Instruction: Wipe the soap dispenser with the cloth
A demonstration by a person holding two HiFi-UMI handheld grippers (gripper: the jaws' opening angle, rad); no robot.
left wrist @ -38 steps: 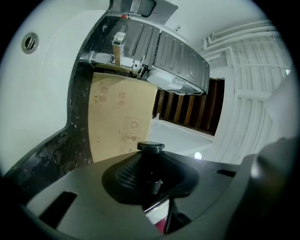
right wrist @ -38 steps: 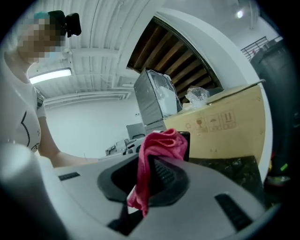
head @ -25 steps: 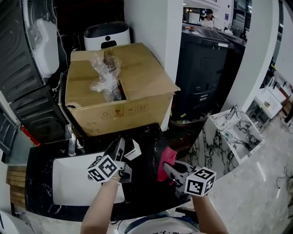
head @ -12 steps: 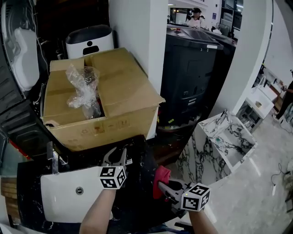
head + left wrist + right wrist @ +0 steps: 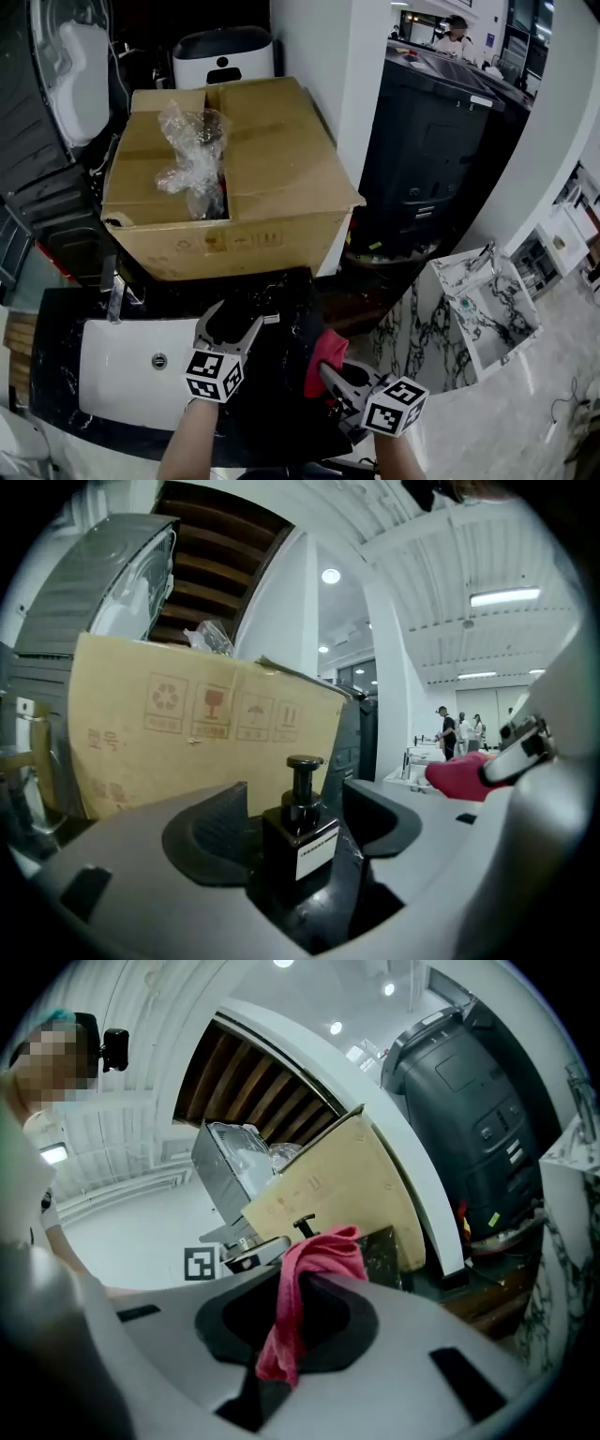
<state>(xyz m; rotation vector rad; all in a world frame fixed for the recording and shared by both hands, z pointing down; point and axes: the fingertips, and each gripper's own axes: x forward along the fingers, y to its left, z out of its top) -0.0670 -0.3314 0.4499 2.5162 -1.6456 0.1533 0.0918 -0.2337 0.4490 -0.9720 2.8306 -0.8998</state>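
A dark soap dispenser [image 5: 300,841] with a pump top and a white label stands upright on the black counter [image 5: 300,305]. My left gripper [image 5: 236,325] has its jaws on either side of the bottle; they are opening, and a gap shows on each side. In the head view the bottle is a dark shape that I can hardly make out. My right gripper [image 5: 323,377], to the right, is shut on a pink-red cloth [image 5: 324,356], which hangs from its jaws [image 5: 302,1283]. The dispenser's pump [image 5: 305,1225] shows just beyond the cloth.
A large cardboard box [image 5: 253,178] with crumpled plastic wrap [image 5: 192,159] stands right behind the dispenser. A white sink basin [image 5: 122,375] with a faucet [image 5: 114,298] lies left. A black appliance [image 5: 431,141] and a marble stand [image 5: 483,286] are at the right.
My left gripper rolled upright and sank to the counter with the dispenser, then its jaws spread off the bottle. The right gripper with the cloth shifted slightly.
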